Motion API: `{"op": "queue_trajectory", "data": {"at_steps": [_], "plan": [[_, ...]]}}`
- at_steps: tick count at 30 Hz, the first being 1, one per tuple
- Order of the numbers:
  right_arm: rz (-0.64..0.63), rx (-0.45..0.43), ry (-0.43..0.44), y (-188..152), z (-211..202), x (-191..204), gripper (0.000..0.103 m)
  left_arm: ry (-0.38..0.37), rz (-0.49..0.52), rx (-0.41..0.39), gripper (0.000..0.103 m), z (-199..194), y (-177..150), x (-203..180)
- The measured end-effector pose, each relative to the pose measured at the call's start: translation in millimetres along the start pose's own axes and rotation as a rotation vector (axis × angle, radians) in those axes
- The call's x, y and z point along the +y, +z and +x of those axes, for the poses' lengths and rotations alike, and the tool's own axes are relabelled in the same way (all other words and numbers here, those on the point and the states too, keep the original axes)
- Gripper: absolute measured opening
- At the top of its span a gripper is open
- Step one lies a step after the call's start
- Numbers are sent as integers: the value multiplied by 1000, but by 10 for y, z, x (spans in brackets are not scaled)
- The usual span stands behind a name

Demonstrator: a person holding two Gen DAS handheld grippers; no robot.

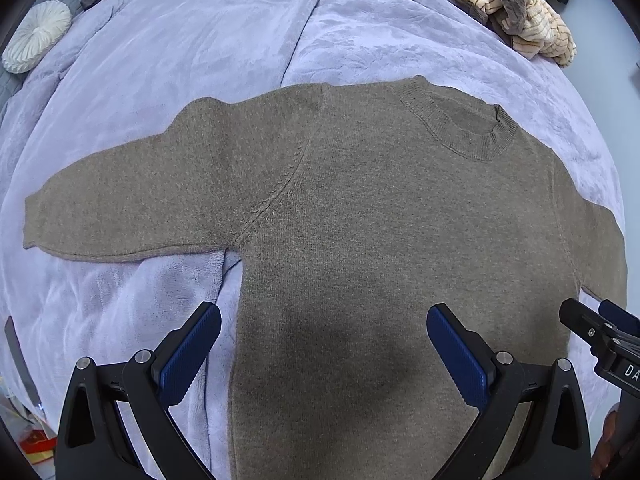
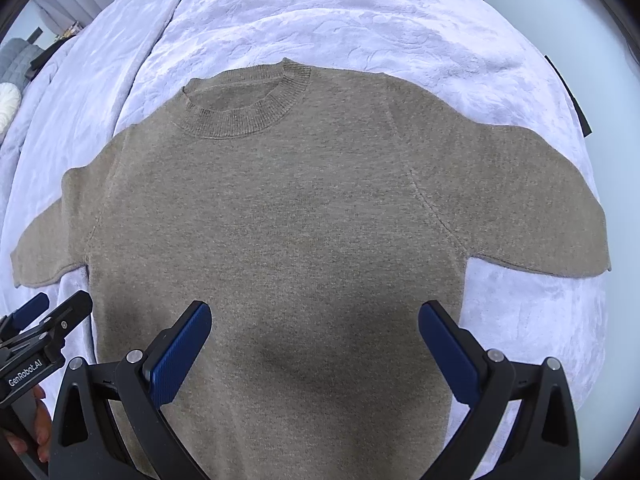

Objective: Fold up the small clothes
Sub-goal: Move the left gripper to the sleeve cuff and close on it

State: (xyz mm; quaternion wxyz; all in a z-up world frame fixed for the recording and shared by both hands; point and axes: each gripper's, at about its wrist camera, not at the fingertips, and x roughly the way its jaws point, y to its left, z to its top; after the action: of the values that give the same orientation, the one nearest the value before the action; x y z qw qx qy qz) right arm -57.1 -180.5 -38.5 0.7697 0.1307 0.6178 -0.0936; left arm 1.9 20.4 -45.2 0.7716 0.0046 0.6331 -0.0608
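Across the lavender blanket (image 1: 168,60) the taupe knit sweater (image 1: 360,220) lies flat, sleeves spread, unfolded; left gripper (image 1: 324,344) and right gripper (image 2: 316,340) hover spread wide, empty, every fold left.

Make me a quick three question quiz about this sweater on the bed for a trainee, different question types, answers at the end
1. True or false: the left gripper is shut on the brown sweater.
2. Multiple choice: the sweater's sleeves lie A) folded across the chest, B) spread out to either side, C) tucked under the body.
3. Fill in: the sweater lies flat on a lavender ____.

Key
1. False. Both the left gripper and the right gripper hover open over the lower part of the sweater, holding nothing.
2. B. The collar faces away from the cameras, and one sleeve reaches out on each side.
3. Blanket.
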Motion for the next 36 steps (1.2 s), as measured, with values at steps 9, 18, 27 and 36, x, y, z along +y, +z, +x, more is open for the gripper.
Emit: {"op": "queue_trajectory", "data": {"at_steps": [9, 18, 27, 36], "plan": [[-45, -28, 48, -149, 139, 280, 103, -69, -166, -112, 103, 154, 12, 882], [-158, -21, 162, -454, 418, 996, 103, 112, -558, -256, 103, 346, -115, 2790], [-261, 9, 228, -629, 619, 1648, 103, -20, -743, -343, 99, 615, -152, 3386], [-256, -17, 268, -650, 469, 1620, 103, -424, -723, -462, 11, 557, 59, 3394]]}}
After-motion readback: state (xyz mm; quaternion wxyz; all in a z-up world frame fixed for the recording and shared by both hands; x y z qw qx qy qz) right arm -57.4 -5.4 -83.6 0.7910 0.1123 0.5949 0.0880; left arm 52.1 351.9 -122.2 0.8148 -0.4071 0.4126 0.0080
